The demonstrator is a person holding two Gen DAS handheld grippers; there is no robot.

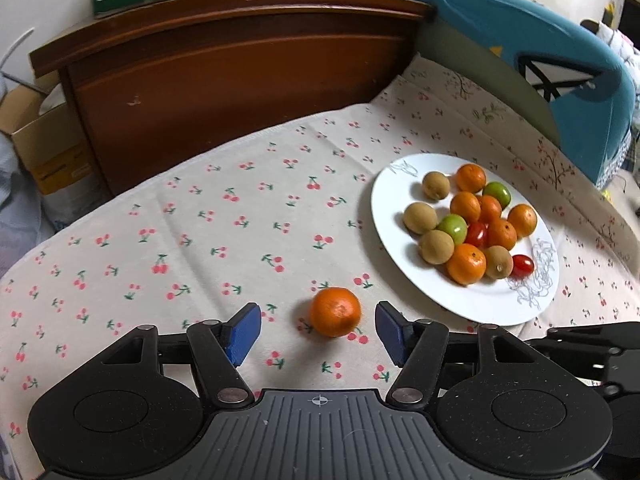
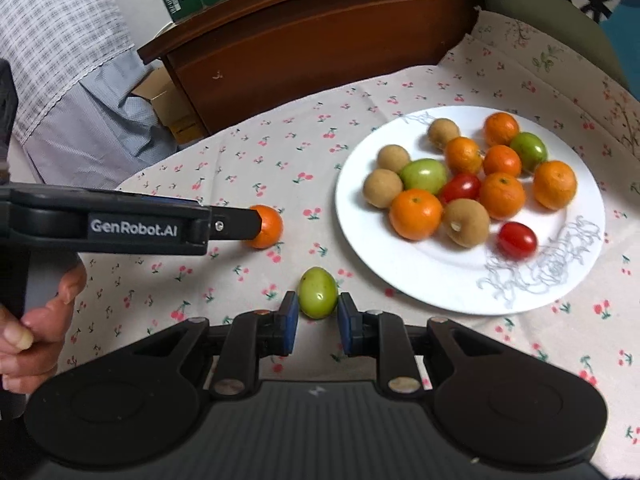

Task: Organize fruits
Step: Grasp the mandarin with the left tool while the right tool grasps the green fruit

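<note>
A loose orange (image 1: pixel 335 312) lies on the cherry-print cloth (image 1: pixel 224 232) between the wide-open fingers of the left claw (image 1: pixel 318 330), untouched. A green fruit (image 2: pixel 318 292) sits just ahead of the right claw (image 2: pixel 318 322), its fingers narrowly apart, unclamped. The white plate (image 2: pixel 440 280) nearby holds mixed fruits.

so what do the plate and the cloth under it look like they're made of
Plate: likely glazed ceramic, though melamine is possible; smooth glossy white with a grey scribble print. Cloth: woven fabric, probably cotton, matte beige with printed cherries, showing fold creases and a hemmed edge.
</note>
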